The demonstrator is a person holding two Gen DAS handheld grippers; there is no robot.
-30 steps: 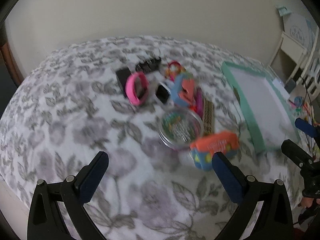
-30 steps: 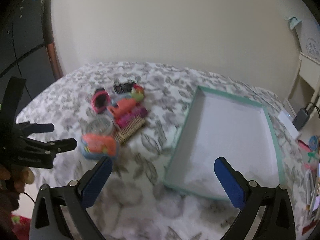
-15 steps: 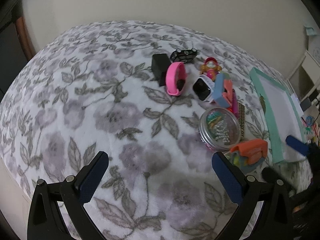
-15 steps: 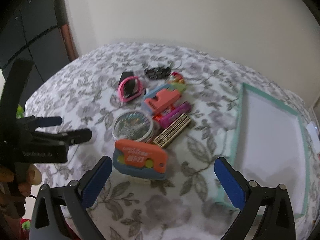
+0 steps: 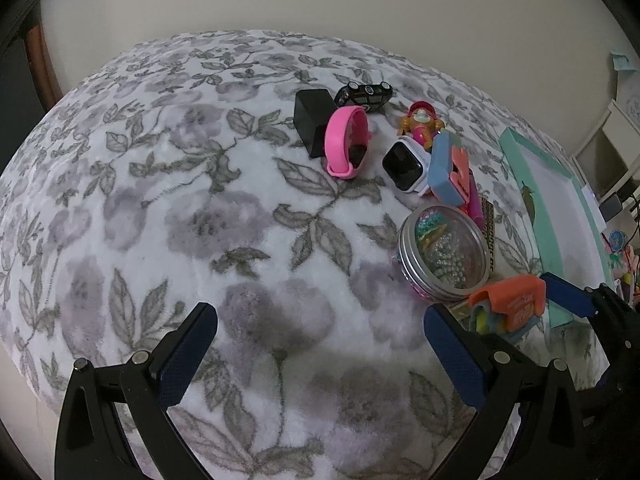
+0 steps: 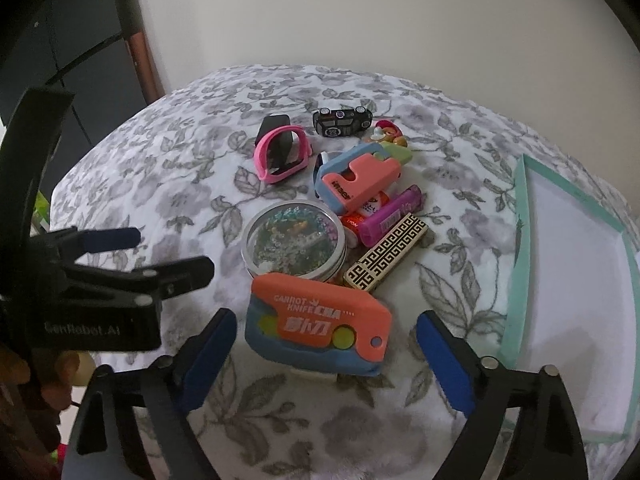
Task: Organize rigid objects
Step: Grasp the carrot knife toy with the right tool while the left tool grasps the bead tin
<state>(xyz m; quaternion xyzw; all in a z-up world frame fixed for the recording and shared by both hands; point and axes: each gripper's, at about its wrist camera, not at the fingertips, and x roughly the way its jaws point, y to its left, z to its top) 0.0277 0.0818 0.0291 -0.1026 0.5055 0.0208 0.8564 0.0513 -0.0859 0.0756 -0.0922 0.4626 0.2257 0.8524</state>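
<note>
Floral grey-and-white blanket [image 6: 168,184] covers the bed, pale wall behind.

Left gripper [image 5: 320,354]: jaws spread wide, nothing between them, hovering over bare blanket; compared with a second ago it sits lower and further left of the pile.

Pile, left to right: black block [image 5: 310,120]; pink wristband [image 6: 282,154] leaning on it; black toy car [image 6: 342,120] behind; white smartwatch [image 5: 404,164]; small figurine [image 5: 420,122]; blue-and-coral toy [image 6: 362,180]; round clear-lidded tin [image 6: 294,240]; magenta tube [image 6: 390,220]; gold-and-black patterned bar [image 6: 386,258].

Orange-and-blue carrot knife toy [image 6: 318,326]: lies flat at the near edge of the pile, touching the tin.

Right gripper [image 6: 324,360]: jaws apart, having just narrowed, one pad at each end of the carrot knife toy without pressing it. A second ago it faced the tray; it now faces the pile, closer in.

Mint-rimmed white tray [image 6: 520,240]: far right, well apart from the pile, holding nothing visible.
</note>
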